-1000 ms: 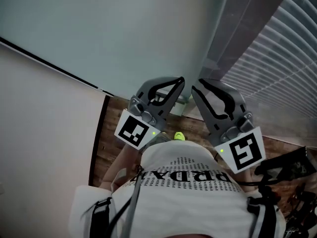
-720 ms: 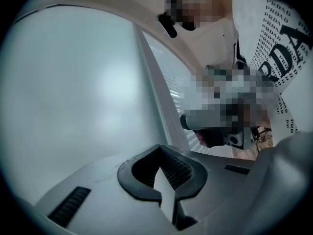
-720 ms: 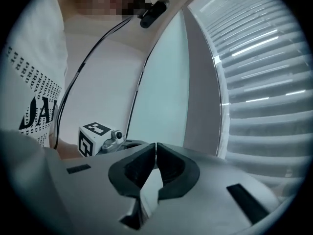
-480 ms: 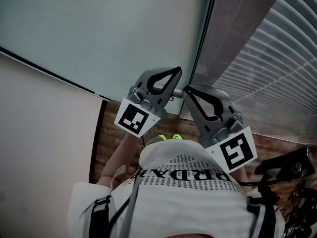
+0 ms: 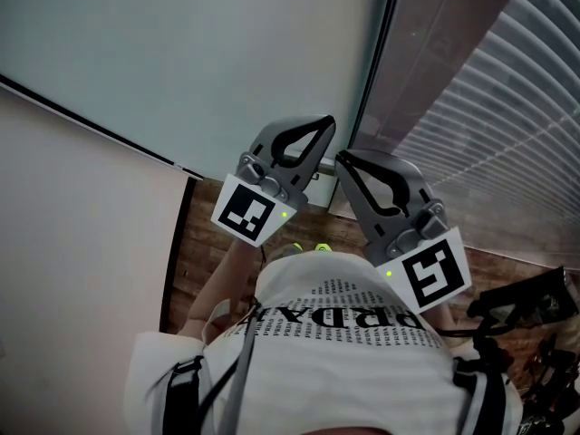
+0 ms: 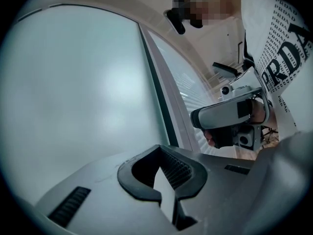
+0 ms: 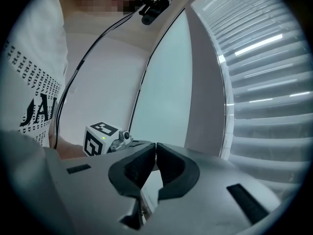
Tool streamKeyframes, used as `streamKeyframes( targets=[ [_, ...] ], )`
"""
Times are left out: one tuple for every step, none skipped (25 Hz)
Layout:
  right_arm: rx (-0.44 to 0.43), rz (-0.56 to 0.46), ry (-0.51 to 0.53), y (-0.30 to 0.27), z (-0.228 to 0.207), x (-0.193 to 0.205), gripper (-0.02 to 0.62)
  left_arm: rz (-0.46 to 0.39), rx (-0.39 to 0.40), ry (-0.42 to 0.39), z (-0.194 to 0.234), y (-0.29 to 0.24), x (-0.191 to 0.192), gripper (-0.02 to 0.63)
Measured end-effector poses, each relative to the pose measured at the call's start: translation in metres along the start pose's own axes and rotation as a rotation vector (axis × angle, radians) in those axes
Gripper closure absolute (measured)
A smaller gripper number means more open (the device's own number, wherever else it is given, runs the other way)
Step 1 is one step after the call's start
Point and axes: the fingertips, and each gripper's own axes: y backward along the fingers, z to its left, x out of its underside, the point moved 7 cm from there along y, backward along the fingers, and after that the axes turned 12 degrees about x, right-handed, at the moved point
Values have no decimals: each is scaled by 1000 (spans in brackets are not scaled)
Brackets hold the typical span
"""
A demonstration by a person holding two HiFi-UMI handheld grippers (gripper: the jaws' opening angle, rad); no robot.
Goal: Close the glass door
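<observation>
The glass door (image 5: 199, 53) is a pale frosted pane across the upper left of the head view, ending in a dark vertical edge (image 5: 374, 57). My left gripper (image 5: 328, 122) is held in front of that edge, shut, with nothing between its jaws. My right gripper (image 5: 341, 159) is just to its right and slightly lower, also shut and empty. In the left gripper view the pane (image 6: 78, 92) fills the left side, and the right gripper (image 6: 230, 114) shows to the right. The right gripper view shows the pane (image 7: 166, 82) ahead and the left gripper's marker cube (image 7: 100, 138).
A grey frame post (image 5: 439, 43) stands right of the door edge, with slatted blinds (image 5: 517, 107) beyond it. A white wall (image 5: 82, 243) lies at the lower left, and wooden floor (image 5: 192, 243) beneath. Dark equipment (image 5: 535, 306) sits at the lower right.
Over the last second both grippers have risen and come closer to the door's dark edge. Since half a second ago they have hardly moved. Both stay shut.
</observation>
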Motion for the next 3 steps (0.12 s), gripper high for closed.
streamKeyframes(
  targets=[
    [7, -1, 1, -1, 0, 0, 590, -4, 6, -1, 1, -1, -1, 607],
    [15, -2, 1, -1, -1, -1, 591, -7, 13, -3, 3, -2, -1, 607],
    [23, -2, 0, -2, -1, -1, 591, -10, 19, -5, 4, -3, -2, 607]
  ],
)
